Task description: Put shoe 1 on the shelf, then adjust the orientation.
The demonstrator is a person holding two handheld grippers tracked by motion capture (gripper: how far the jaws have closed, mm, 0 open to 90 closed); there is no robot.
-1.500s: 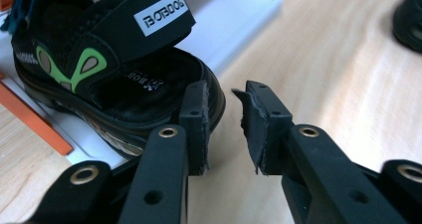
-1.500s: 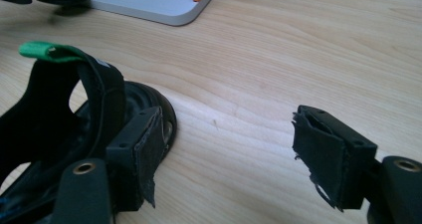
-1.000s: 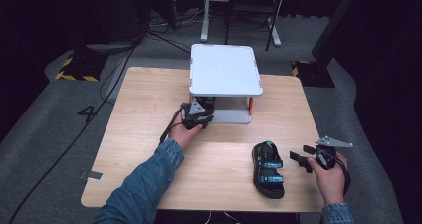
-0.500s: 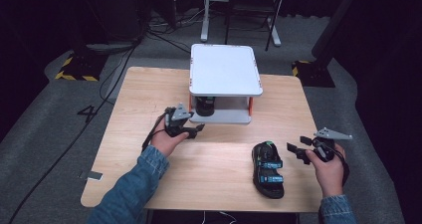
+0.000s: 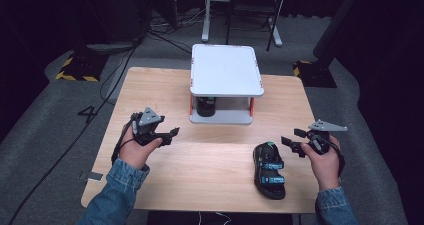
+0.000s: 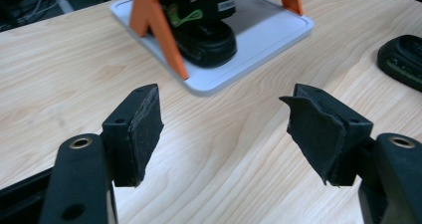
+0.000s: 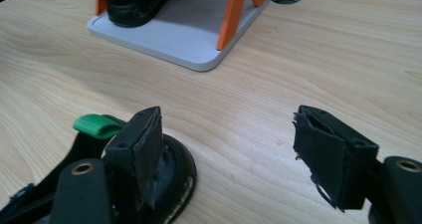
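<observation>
The sandal (image 5: pixel 269 169) lies on the counter (image 5: pixel 150 85) near the right edge, just left of the right gripper (image 5: pixel 296 141), whose jaws gape wide. Grip it across the sole, then slide it low beside its mate (image 5: pixel 205 106) under the rack (image 5: pixel 226 70); the left gripper (image 5: pixel 170 134), also wide, should keep clear.

A lab or studio — dark drapes, floor cables (image 5: pixel 107 70); hazard-taped stand feet (image 5: pixel 76 76).

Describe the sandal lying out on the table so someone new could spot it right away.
On the wooden table, look at the near right part, in front of the white two-level stand. The black sandal lies there beside the right tool. Unlike the sandal under the stand, it lies in the open, straps blue-trimmed.
</observation>
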